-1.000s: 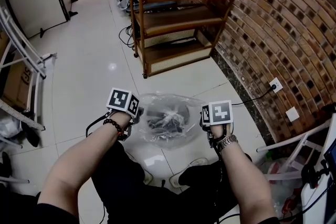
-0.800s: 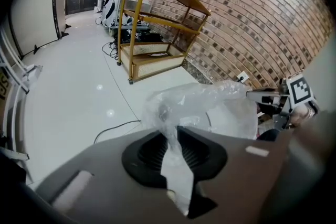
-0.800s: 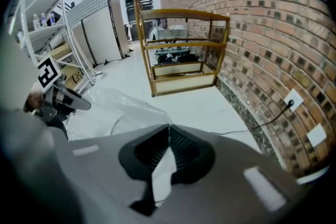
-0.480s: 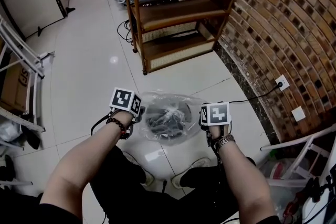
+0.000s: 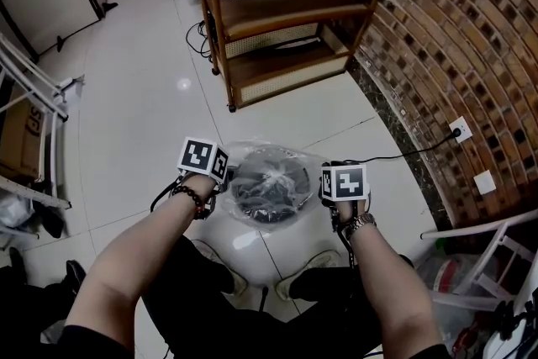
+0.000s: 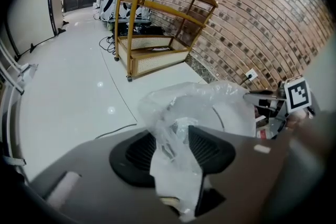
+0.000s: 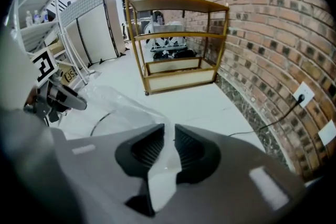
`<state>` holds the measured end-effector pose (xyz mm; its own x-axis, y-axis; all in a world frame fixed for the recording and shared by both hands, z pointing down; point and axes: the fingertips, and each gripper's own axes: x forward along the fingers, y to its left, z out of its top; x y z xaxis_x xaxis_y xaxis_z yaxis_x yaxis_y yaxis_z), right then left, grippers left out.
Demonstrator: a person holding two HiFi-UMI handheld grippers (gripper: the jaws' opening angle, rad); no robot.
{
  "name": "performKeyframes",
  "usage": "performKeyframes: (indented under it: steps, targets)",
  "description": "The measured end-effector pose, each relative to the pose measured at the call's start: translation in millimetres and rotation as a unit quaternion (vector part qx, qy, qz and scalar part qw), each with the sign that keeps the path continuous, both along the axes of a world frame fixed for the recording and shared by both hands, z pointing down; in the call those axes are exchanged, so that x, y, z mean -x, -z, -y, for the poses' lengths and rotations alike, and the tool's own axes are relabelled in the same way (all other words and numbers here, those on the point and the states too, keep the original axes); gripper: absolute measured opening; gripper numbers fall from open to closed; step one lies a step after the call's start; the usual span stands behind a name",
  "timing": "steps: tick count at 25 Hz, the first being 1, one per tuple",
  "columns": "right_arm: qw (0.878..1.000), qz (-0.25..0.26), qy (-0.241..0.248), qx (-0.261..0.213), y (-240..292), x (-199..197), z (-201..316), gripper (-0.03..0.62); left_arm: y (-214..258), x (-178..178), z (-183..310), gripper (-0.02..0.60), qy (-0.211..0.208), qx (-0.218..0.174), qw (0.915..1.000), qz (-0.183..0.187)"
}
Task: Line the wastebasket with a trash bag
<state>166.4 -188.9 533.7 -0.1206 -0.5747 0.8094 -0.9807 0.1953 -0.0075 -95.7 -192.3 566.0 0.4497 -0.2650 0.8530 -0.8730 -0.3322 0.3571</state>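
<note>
Both grippers are down at the dark round wastebasket (image 5: pixel 244 199), one on either side of it. The clear plastic trash bag (image 5: pixel 296 155) is draped over the wastebasket's top, its film spilling past the rim on all sides and crumpled down into the middle.

On the wastebasket's left, the left gripper (image 5: pixel 221 182) has just been opening its jaws. In the left gripper view they stand wide apart, with a bunched fold of the bag (image 6: pixel 210 102) hanging loose between the pads and nothing squeezing it.

On the wastebasket's right, the right gripper (image 5: pixel 324 192) has just been opening too. Its jaws show only a narrow gap, and a thin sheet of the film (image 7: pixel 163 176) runs through that slot without being pinched.

Beyond the wastebasket stands the brown wooden shelf unit (image 5: pixel 286 21). To the wastebasket's right runs the red brick wall (image 5: pixel 454 29), and a black cable (image 5: pixel 403 154) trails from the basket's right side to a white wall socket (image 5: pixel 460 129). Under the wastebasket is glossy white tile floor (image 5: pixel 143 113).
</note>
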Motion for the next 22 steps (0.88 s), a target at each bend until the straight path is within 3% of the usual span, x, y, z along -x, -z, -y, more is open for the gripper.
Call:
performKeyframes:
  steps: [15, 22]
  targets:
    - [1.0, 0.014, 0.011, 0.023, -24.4, 0.3, -3.3, 0.118, -13.3, -0.8, -0.6, 0.252, -0.02, 0.015, 0.9996, 0.01]
    - [0.999, 0.014, 0.04, 0.032, -35.4, 12.3, -5.0, 0.117, -20.0, -2.9, -1.5, 0.25, -0.022, 0.016, 0.9995, 0.016]
